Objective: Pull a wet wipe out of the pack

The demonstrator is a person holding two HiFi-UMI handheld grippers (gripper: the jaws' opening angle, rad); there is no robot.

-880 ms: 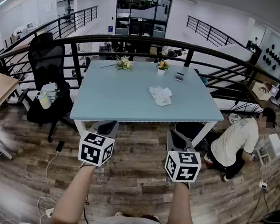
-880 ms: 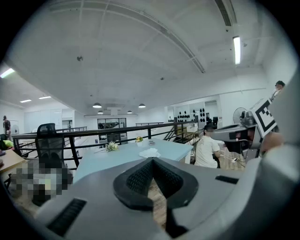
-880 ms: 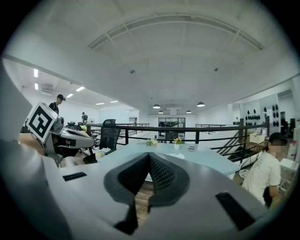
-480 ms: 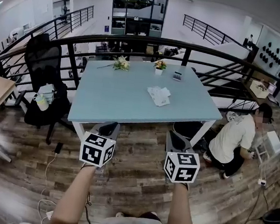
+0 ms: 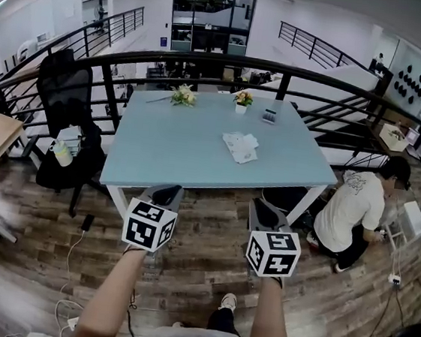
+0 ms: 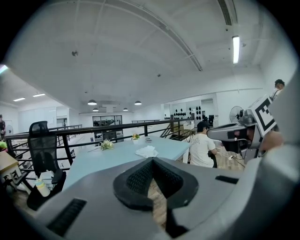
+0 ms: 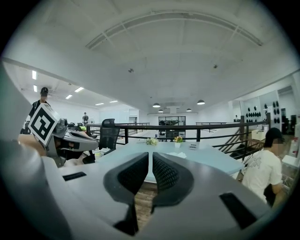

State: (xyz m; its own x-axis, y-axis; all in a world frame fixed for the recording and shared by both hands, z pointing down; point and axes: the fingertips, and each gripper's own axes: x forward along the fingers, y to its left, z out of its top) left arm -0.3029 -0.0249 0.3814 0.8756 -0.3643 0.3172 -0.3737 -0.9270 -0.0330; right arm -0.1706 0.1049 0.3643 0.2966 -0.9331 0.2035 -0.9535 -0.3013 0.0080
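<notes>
- My right gripper (image 5: 265,208) has its jaws closed to a thin slit with nothing between them. My left gripper (image 5: 164,193) is closed and empty too. I hold both side by side over the wood floor, short of the table.
- The table (image 5: 175,145) lies well ahead of both grippers, so I judge the step in hand is the approach. I should walk up to the near edge before I reach, not stretch from here.
- A person (image 5: 353,210) crouches on the floor by the table's right corner. I come in at the middle of the near edge and keep my right elbow in.
- The pack (image 5: 240,145) lies flat on the right half of the table, about midway between the near and far edges, with nothing touching it. It sits more on my right gripper's side, so I plan to pull with the right and pin with the left. From here it is too small to tell where its opening is.
- The flowers (image 5: 184,94) and the small pot (image 5: 243,98) stand at the far edge, well apart from the pack. I need not go near them.
- I cannot tell whether a wipe sticks out. I must open the right jaws before they come down, then close on the wipe's fold alone, not on the film. I press the left gripper on one end of the pack and draw up slowly. The pack looks light and would likely lift with the wipe otherwise.
</notes>
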